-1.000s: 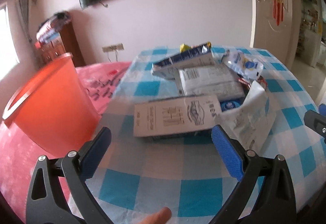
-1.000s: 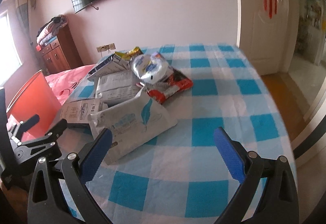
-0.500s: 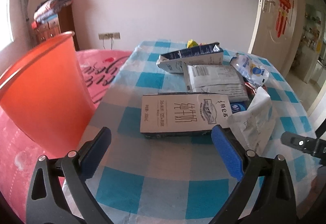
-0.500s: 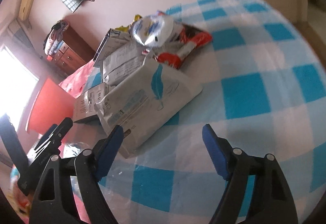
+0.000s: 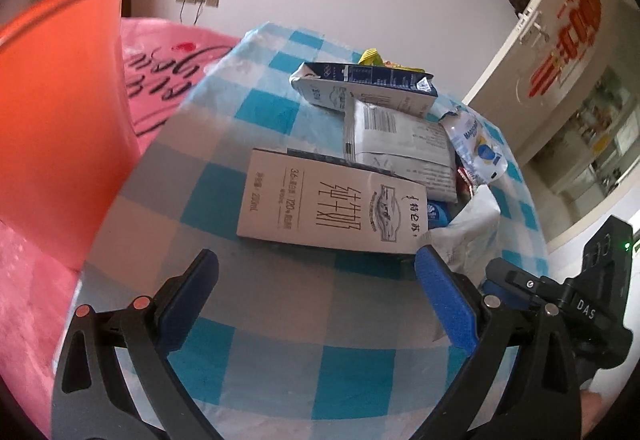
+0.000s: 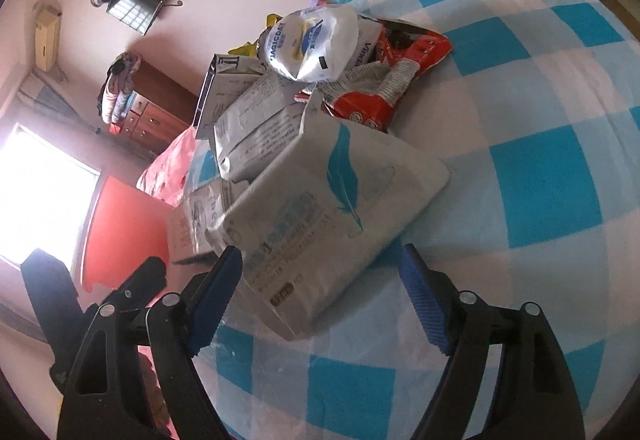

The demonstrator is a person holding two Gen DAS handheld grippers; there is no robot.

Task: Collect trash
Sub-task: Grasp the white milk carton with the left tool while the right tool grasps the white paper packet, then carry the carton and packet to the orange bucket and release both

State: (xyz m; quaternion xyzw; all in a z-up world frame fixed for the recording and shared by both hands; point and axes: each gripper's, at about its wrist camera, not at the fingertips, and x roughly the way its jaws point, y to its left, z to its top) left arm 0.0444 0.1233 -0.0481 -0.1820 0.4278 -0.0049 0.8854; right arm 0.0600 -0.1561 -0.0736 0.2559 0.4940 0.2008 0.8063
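Now | milk carton (image 5: 332,208) flat, long axis crosswise | left gripper (image 5: 316,280) spread, empty | right gripper (image 6: 320,276) released, straddling white pack (image 6: 332,216)

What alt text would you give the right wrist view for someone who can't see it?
The right gripper, jaws open, points at a white feather-print package on a blue checked tablecloth. Behind it lie more wrappers and cartons; an orange bucket stands at left.

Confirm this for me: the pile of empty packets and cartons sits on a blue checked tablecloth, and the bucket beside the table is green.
Not quite. The bucket is orange, not green, as the left wrist view shows plainly. The rest holds: the packets and cartons lie in a pile on the blue checked tablecloth, with the bucket standing beside the table.
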